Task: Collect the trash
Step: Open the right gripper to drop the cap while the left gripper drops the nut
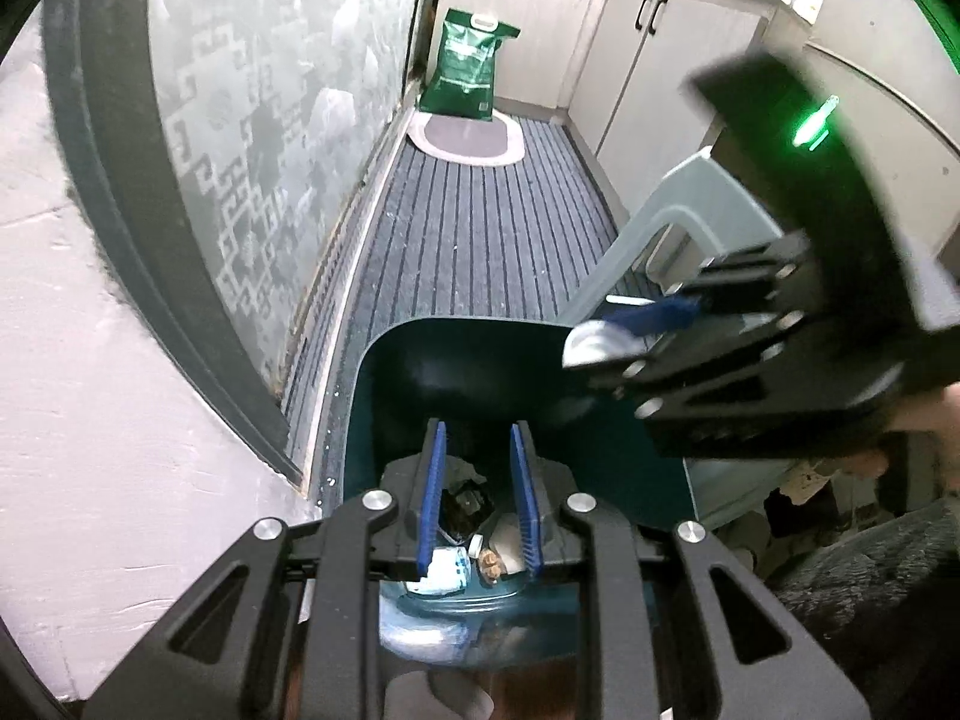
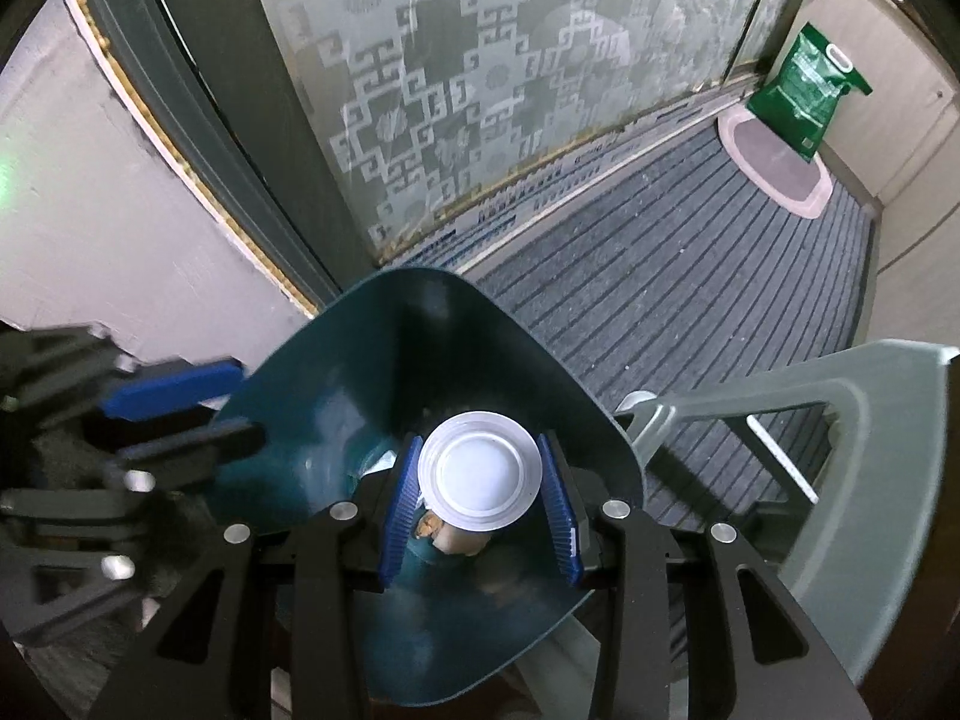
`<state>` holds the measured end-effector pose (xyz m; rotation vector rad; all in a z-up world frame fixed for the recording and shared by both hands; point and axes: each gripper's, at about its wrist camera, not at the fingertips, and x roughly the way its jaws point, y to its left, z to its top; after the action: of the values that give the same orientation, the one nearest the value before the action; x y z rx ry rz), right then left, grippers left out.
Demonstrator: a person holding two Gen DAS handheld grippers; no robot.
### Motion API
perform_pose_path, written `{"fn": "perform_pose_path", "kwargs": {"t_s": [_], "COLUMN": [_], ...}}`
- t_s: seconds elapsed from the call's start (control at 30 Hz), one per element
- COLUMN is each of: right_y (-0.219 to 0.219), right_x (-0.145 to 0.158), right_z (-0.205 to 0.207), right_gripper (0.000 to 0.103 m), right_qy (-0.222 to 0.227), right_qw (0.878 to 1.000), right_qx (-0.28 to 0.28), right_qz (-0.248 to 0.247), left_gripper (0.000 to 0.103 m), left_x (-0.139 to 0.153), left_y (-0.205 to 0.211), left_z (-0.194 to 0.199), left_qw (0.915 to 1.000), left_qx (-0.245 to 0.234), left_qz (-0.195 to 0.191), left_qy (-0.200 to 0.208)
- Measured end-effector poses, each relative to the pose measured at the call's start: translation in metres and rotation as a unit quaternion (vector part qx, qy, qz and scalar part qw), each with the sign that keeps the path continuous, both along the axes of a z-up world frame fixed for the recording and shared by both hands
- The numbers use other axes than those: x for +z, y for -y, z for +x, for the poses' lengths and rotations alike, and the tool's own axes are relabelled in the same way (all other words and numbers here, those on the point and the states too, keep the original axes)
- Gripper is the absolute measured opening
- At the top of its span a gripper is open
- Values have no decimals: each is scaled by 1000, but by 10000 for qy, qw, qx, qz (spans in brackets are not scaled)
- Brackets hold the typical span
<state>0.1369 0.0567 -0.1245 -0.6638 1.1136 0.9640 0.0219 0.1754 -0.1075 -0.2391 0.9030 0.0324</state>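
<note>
Your right gripper [image 2: 486, 504] has its jaws clamped on a white cup [image 2: 478, 476], held over the open teal bin [image 2: 336, 396]. Your left gripper [image 1: 477, 498] hangs above that bin with jaws parted and empty, scraps [image 1: 462, 546] lying inside below. Beside the bin stands a grey plastic chair [image 2: 840, 420]; beyond it, striped matting [image 1: 480, 228], patterned glass door [image 2: 480, 90] and a green bag [image 1: 471, 66].

Both wrist views look steeply down from close above the teal bin [image 1: 420, 372]; each also catches the striped floor mat [image 2: 690, 276].
</note>
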Motion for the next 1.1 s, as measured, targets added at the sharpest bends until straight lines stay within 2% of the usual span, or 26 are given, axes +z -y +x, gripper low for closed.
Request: {"fn": "perform_pose_path", "kwargs": {"t_s": [0.63, 0.7, 0.9, 1.1], "right_y": [-8, -6, -5, -3], "right_x": [-76, -80, -74, -50], "right_z": [-8, -6, -14, -24], "right_gripper": [40, 45, 46, 45], "right_qy": [-259, -332, -328, -163], "right_qw": [9962, 9957, 9962, 9981], "right_qx": [91, 58, 160, 261], "right_qz": [-828, -864, -785, -534], "left_gripper": [25, 26, 29, 31], "left_x": [43, 46, 55, 69], "left_y": [-4, -3, 0, 8], "left_z": [-26, -27, -31, -33], "left_qw": [9977, 9972, 9959, 9932], "left_qx": [-64, -72, -45, -112], "left_qz": [89, 102, 202, 297], "left_qy": [669, 734, 876, 1118]}}
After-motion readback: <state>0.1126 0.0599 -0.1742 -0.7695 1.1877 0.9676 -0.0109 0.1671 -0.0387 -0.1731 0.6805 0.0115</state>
